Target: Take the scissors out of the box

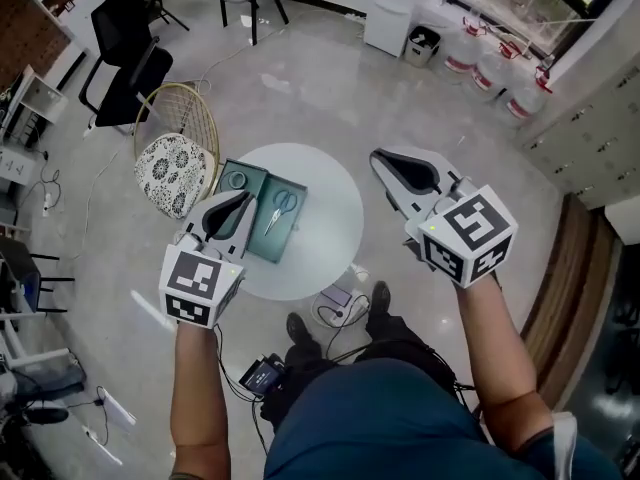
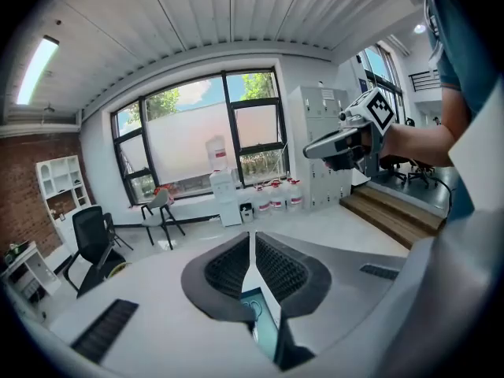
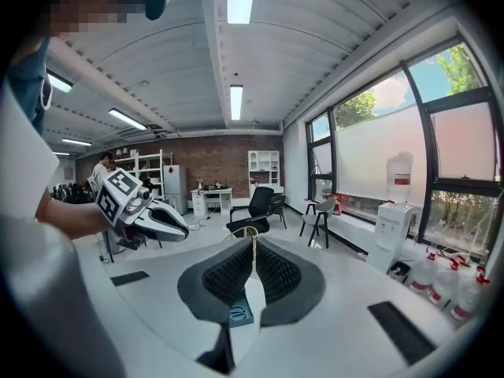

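Note:
An open dark green box (image 1: 262, 218) lies on the left part of a round white table (image 1: 330, 213). Silver scissors (image 1: 283, 208) lie in its right half and a roll of tape (image 1: 237, 179) in its left half. My left gripper (image 1: 243, 200) hovers over the box's near-left side, jaws shut and empty. My right gripper (image 1: 385, 160) hangs off the table's right edge, also shut and empty. In the left gripper view the left gripper (image 2: 252, 239) points over the box (image 2: 266, 329), with the scissors' handles (image 2: 253, 307) showing below its tips. The right gripper view has the right gripper (image 3: 253, 242) above the box (image 3: 236, 313).
A wicker chair with a patterned cushion (image 1: 175, 163) stands just left of the table. A black office chair (image 1: 125, 58) is farther back left. Cables and a small device (image 1: 335, 308) lie on the floor by the person's feet. A water dispenser (image 1: 395, 8) and bottles (image 1: 490, 63) stand at the back.

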{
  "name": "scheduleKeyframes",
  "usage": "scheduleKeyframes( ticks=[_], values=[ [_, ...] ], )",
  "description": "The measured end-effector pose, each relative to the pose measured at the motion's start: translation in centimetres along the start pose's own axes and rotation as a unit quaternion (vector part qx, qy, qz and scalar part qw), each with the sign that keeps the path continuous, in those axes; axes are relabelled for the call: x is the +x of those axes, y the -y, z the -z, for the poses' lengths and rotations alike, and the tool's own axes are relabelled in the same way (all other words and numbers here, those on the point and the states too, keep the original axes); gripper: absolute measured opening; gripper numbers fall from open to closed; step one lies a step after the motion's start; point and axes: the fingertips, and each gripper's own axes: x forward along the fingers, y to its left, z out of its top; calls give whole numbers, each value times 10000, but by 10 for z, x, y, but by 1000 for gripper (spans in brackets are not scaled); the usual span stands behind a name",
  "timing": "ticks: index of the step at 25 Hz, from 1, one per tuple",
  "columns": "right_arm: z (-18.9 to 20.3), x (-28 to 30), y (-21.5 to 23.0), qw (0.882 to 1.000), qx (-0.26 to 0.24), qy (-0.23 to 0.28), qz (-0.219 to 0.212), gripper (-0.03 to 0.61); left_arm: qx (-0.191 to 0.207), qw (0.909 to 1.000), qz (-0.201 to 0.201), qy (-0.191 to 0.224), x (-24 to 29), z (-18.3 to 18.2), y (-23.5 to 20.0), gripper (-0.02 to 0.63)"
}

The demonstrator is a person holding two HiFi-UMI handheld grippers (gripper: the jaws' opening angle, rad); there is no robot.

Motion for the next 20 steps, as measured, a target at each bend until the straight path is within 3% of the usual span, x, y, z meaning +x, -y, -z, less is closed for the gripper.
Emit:
scheduleKeyframes(
  ticks=[10, 20],
  values=[
    [63, 16, 46, 9992, 309, -232, 64, 40, -232, 9946, 245, -977, 86, 92, 4, 29],
    [135, 39, 76, 9967, 618, -508, 162, 40, -449, 9795, 493, -1902, 159, 198, 3, 121]
  ],
)
